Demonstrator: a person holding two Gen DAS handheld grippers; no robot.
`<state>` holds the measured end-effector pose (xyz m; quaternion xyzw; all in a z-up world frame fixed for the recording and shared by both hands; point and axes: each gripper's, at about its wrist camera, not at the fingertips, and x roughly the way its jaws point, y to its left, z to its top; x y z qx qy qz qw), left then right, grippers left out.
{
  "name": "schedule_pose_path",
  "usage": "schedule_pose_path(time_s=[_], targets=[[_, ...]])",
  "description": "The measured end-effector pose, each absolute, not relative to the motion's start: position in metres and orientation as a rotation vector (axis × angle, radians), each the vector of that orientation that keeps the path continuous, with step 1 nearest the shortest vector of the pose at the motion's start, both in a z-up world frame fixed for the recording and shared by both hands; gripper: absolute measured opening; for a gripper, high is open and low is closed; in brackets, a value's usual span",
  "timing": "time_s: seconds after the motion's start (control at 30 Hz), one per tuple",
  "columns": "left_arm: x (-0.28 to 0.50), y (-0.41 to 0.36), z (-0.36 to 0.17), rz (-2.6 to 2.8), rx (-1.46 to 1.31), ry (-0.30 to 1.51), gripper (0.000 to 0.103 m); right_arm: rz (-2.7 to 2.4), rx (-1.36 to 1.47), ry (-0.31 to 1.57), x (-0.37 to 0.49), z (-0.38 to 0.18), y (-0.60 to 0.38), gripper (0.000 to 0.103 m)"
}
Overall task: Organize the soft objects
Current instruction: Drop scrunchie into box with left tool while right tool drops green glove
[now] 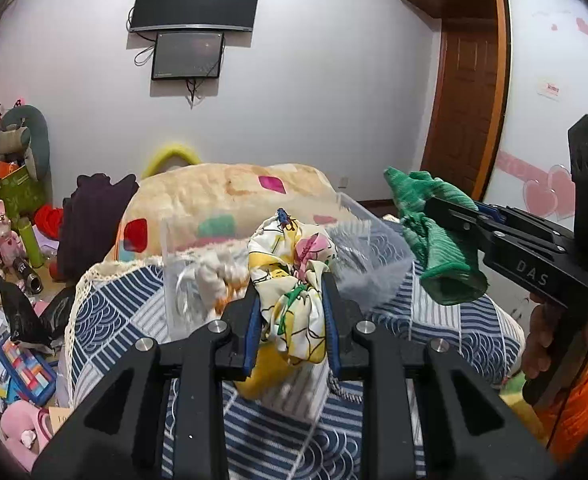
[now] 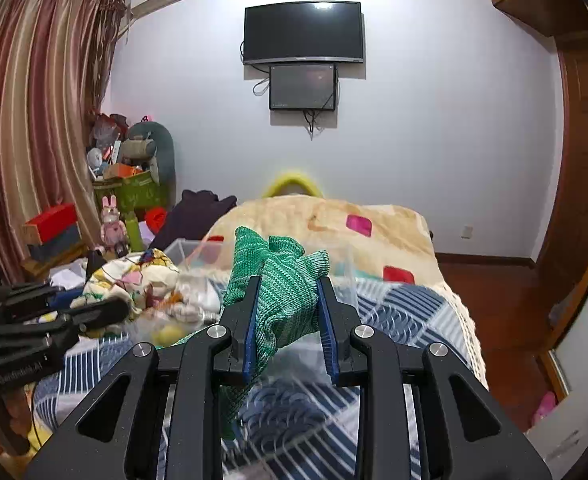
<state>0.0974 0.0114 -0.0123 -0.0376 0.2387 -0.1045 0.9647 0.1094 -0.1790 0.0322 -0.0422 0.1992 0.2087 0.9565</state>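
Observation:
My left gripper (image 1: 291,300) is shut on a floral cloth (image 1: 294,280), white with yellow, pink and green, held just in front of a clear plastic bin (image 1: 378,248) on the bed. My right gripper (image 2: 287,300) is shut on a green knit cloth (image 2: 283,276), held above the bin's near right side; the green cloth also shows in the left wrist view (image 1: 434,240), hanging from the right gripper (image 1: 434,206). The bin (image 2: 189,248) holds some pale fabric (image 1: 213,276). The floral cloth and left gripper show at left in the right wrist view (image 2: 133,280).
The bed has a blue and white patterned cover (image 1: 125,312) and a cream blanket (image 1: 229,188) with coloured patches. A dark purple garment (image 1: 89,216) lies at the bed's left. The floor at left holds clutter, toys (image 1: 3,232) and a green box (image 1: 17,192).

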Motion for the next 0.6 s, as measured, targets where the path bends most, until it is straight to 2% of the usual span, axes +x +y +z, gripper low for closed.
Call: schedule_pose_path(time_s=[0.6], targets=[[0.17,0.017,-0.046,-0.159,-0.125,0.587,0.026,0.408,-0.108,0.534,0.177,0.002,-0.13,0.024]])
